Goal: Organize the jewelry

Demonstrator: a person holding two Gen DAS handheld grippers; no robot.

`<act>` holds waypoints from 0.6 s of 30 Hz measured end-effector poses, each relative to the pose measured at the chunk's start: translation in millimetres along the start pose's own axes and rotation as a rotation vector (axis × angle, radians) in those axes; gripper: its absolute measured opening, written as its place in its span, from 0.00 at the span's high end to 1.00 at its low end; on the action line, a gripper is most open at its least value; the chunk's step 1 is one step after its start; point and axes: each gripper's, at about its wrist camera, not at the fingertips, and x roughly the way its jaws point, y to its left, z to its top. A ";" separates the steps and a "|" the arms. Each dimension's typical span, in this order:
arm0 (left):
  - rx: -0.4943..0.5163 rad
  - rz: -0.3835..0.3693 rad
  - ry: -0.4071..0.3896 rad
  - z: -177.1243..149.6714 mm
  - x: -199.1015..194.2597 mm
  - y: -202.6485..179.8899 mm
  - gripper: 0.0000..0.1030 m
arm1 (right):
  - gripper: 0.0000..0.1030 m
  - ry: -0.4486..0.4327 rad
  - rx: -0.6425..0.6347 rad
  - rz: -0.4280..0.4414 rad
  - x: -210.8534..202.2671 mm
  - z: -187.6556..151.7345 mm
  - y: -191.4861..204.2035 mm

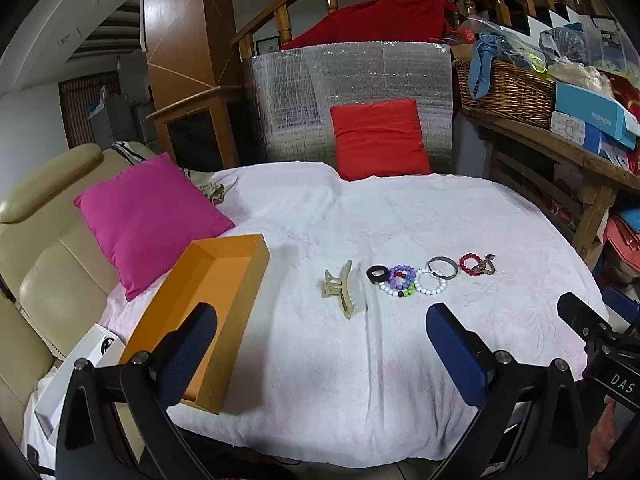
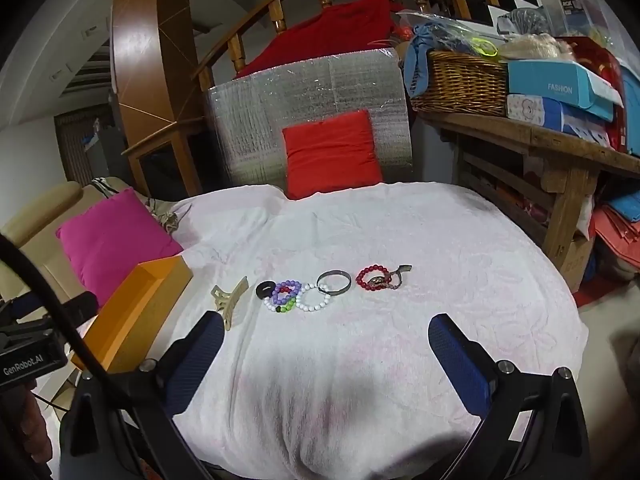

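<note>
Covered by a white towel (image 1: pixel 360 360), broad and bare in the near half between both tools. Bounded left by an orange box (image 1: pixel 208 304) beside a pink cushion (image 1: pixel 148 216), behind by a red cushion (image 1: pixel 380 140), right by a cluttered wooden bench (image 2: pixel 560 148).

Jewelry laid mid-towel in a row: beige hair claw (image 1: pixel 344 288), black ring (image 1: pixel 377 273), purple bead bracelet (image 1: pixel 402 274), white bead bracelet (image 1: pixel 430 286), metal bangle (image 1: pixel 442 266), red bead bracelet (image 1: pixel 468 264).

Left hand-held gripper (image 1: pixel 320 348) spread fully wide, holding nothing, touching nothing. Right hand-held gripper (image 2: pixel 326 356) likewise gaping, empty, short of the row.
</note>
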 end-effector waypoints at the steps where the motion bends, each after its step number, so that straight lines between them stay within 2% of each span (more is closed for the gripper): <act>1: 0.003 0.002 -0.003 0.2 -0.7 -0.1 0.00 | 0.00 0.005 0.010 0.006 -0.2 1.9 -3.2; 18: 0.015 0.008 0.009 0.1 4.3 1.8 0.00 | 0.00 0.024 0.024 0.037 2.7 6.3 -6.1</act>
